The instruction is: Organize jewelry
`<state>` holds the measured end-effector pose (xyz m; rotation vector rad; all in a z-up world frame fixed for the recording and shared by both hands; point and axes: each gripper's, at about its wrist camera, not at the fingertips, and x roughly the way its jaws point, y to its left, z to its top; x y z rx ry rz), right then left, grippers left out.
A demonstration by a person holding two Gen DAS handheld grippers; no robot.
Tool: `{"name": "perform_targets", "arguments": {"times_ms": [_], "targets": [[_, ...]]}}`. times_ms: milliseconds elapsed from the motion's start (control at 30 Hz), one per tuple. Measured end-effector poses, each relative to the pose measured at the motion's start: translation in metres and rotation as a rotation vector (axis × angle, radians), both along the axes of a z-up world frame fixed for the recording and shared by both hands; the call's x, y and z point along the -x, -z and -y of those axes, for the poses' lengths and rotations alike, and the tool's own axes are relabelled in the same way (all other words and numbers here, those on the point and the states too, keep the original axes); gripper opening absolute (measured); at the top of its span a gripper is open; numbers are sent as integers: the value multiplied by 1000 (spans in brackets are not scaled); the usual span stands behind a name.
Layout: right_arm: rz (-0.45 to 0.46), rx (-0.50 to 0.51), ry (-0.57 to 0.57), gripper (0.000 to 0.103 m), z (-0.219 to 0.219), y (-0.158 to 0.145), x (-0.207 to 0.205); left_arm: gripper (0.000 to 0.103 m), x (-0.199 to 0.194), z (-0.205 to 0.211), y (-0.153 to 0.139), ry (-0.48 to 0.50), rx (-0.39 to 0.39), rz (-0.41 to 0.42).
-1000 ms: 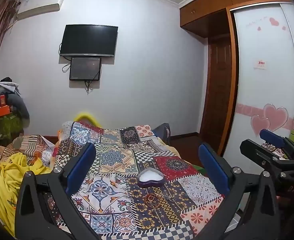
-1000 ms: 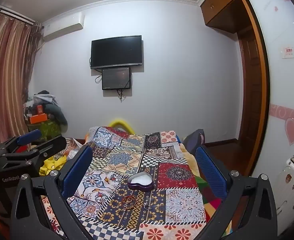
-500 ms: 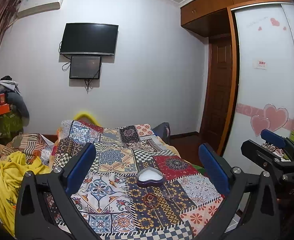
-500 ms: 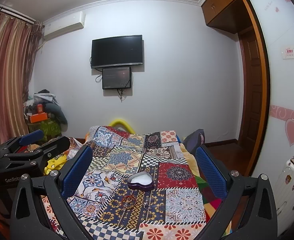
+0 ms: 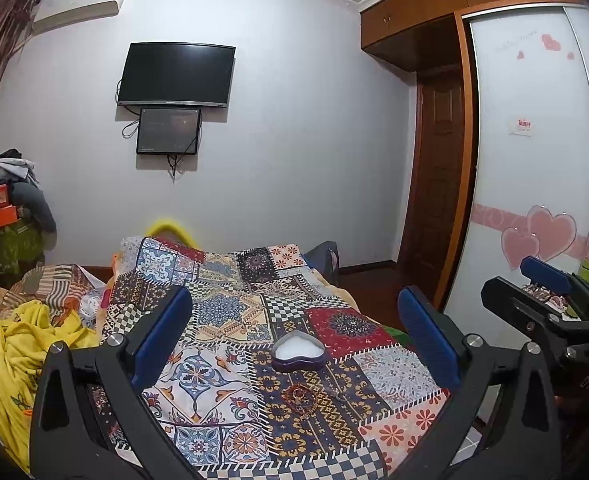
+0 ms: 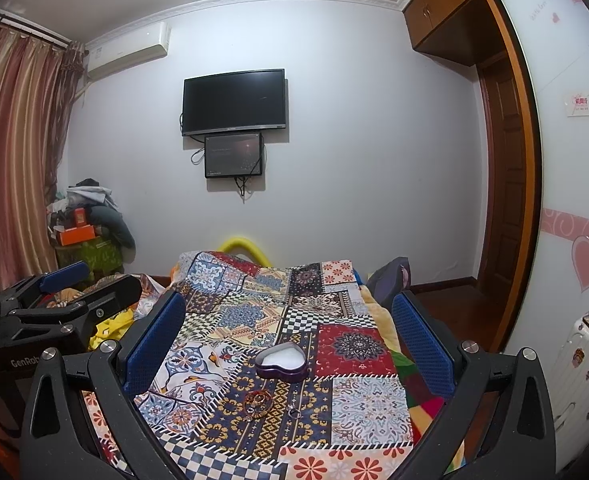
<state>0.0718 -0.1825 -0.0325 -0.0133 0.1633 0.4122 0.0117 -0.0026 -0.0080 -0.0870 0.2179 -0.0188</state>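
A patchwork-covered bed [image 5: 230, 320] carries an open heart-shaped box [image 5: 298, 354], with beaded jewelry [image 5: 296, 394] just beside it.

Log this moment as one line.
left tongs: open | right tongs: open | heart box: open on quilt | bracelet: beside box, ungrasped

Two grippers are counted — the left gripper [image 5: 294, 336] and the right gripper [image 6: 288, 334], each with two blue pads. One heart-shaped box [image 6: 281, 361] is seen on one patchwork blanket [image 6: 358, 400], one bracelet [image 6: 257, 401] at its 7 o'clock, one ring [image 6: 294, 412] at 6 — two screens counted at 12.
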Motion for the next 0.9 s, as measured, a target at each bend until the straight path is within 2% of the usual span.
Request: {"name": "perform_targets", "arguments": {"times_ms": [900], "targets": [[-11,-5,13,103,8,1,-3,103,-3,8,-4,20,-39,5]]}}
